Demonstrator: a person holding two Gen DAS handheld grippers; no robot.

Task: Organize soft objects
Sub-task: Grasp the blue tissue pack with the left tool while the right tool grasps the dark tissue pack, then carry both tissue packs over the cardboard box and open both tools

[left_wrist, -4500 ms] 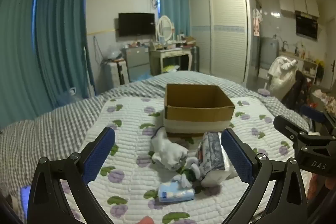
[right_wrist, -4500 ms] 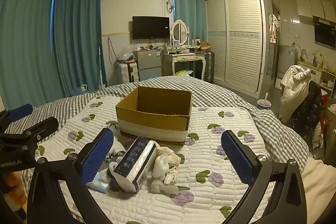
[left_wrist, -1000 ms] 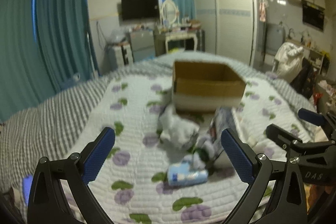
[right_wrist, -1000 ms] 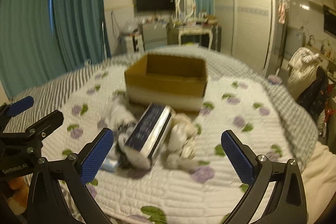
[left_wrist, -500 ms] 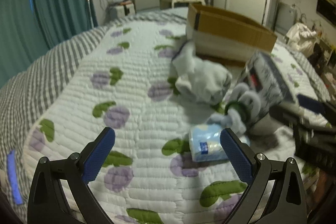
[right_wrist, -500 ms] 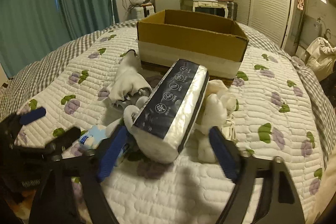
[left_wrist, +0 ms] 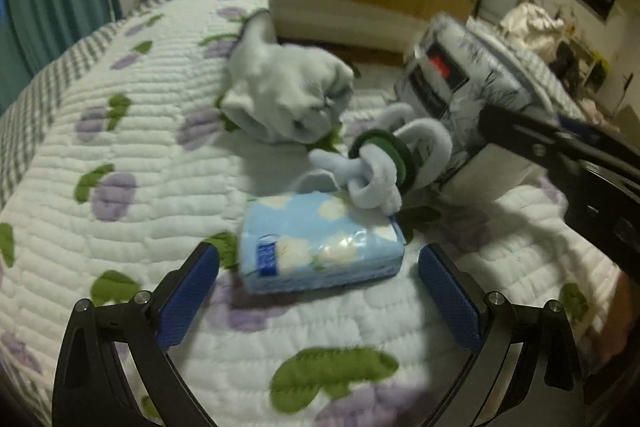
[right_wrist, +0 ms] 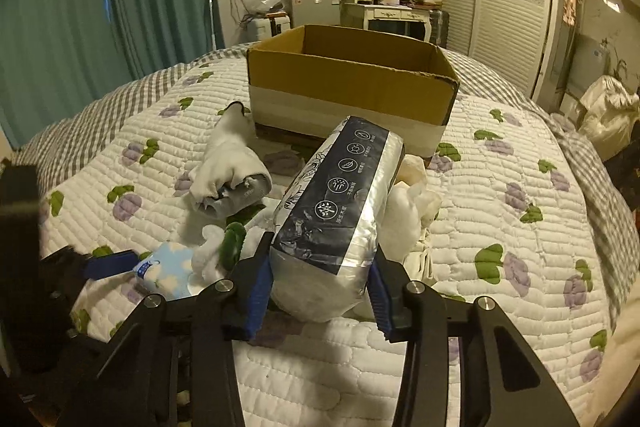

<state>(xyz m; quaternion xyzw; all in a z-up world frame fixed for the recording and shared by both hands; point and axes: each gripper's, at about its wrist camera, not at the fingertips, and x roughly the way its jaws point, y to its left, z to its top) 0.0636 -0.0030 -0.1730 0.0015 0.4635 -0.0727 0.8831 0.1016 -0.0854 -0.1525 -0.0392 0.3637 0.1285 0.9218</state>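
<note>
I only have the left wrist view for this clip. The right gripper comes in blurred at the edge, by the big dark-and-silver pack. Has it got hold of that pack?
Observer: Yes. In the right wrist view, the right gripper has both blue pads pressed against the sides of the big tissue pack.
Operator: Is anything behind that pack that I can't see?
Observer: A crumpled white cloth bundle lies against its right side.
Operator: Is there anything in the cardboard box?
Observer: The cardboard box is open. Nothing shows above its rim, but its floor is hidden.
</note>
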